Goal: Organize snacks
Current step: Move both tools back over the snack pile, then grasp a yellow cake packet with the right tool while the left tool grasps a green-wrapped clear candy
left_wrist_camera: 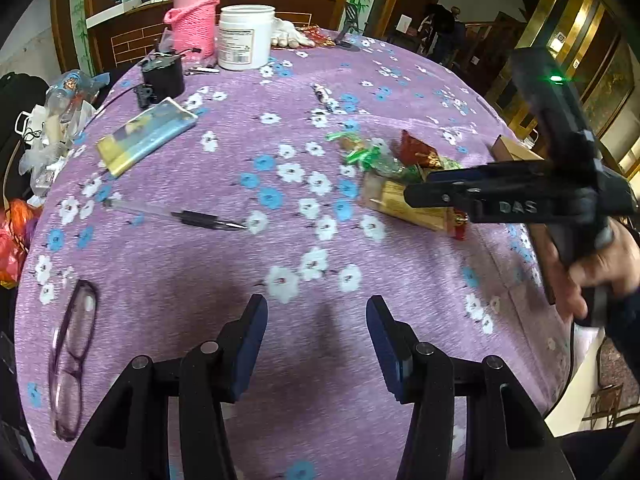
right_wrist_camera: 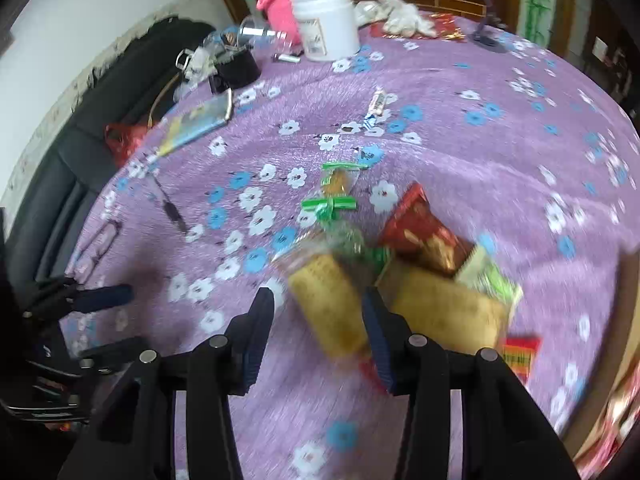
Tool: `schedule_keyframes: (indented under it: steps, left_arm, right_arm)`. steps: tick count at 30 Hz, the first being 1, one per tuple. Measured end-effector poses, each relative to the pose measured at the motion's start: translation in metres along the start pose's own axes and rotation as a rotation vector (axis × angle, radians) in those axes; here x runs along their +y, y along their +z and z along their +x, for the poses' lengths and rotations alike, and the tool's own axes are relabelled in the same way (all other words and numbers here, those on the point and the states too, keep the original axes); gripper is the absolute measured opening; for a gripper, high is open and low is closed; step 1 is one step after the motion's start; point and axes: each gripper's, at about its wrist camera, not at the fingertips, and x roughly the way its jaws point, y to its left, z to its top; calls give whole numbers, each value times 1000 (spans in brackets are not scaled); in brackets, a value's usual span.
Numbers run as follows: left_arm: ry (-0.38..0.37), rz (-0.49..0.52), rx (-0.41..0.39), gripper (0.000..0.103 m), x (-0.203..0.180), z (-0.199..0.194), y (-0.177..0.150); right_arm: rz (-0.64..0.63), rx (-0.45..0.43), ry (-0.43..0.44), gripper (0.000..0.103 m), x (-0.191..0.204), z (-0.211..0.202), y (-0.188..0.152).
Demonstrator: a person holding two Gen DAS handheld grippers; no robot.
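Observation:
A pile of snacks lies on the purple flowered tablecloth (left_wrist_camera: 224,264): two yellow packets (right_wrist_camera: 332,312), a red packet (right_wrist_camera: 420,228) and green-wrapped sweets (right_wrist_camera: 330,204). My right gripper (right_wrist_camera: 318,300) hangs over the pile, open. One yellow packet lies between its fingers, and the pads do not press on it. In the left wrist view the right gripper (left_wrist_camera: 412,194) reaches in from the right over the snack pile (left_wrist_camera: 400,168), held by a hand (left_wrist_camera: 600,276). My left gripper (left_wrist_camera: 318,320) stands open over bare cloth, nothing between its fingers. A single white sweet (left_wrist_camera: 324,96) lies further back.
A pen (left_wrist_camera: 200,218) and purple glasses (left_wrist_camera: 72,356) lie left of the left gripper. At the back stand a white jar (left_wrist_camera: 246,38), a pink knitted holder (left_wrist_camera: 194,26) and a black pouch (left_wrist_camera: 162,76). A blue-yellow flat pack (left_wrist_camera: 144,136) lies left. A cardboard box (left_wrist_camera: 516,152) sits at the right edge.

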Motion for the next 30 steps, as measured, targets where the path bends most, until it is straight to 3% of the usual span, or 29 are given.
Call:
schedule_keyframes:
  steps: [3, 6, 7, 9, 14, 19, 23, 30]
  left_arm:
    - [-1, -7, -1, 54, 7, 0, 4]
    - [-5, -11, -2, 54, 13, 3, 10]
    - [-6, -10, -3, 54, 13, 3, 13]
    - [-15, -13, -5, 54, 13, 6, 21]
    - [-44, 4, -4, 54, 5, 15, 41]
    - [-91, 94, 17, 54, -27, 35, 66]
    - [-146, 181, 37, 54, -57, 58, 88]
    - [-110, 323, 30, 54, -88, 103, 121]
  right_arm:
    - [-49, 35, -23, 52, 2, 14, 6]
    - [-74, 53, -36, 52, 7, 19, 3]
    - [-83, 52, -41, 51, 11, 18, -1]
    - [-138, 61, -59, 32, 23, 18, -11]
    - [-121, 78, -18, 32, 42, 8, -45]
    - [-9, 57, 25, 32, 42, -16, -84]
    - [134, 35, 7, 32, 16, -34, -113]
    - [295, -5, -28, 32, -17, -58, -150]
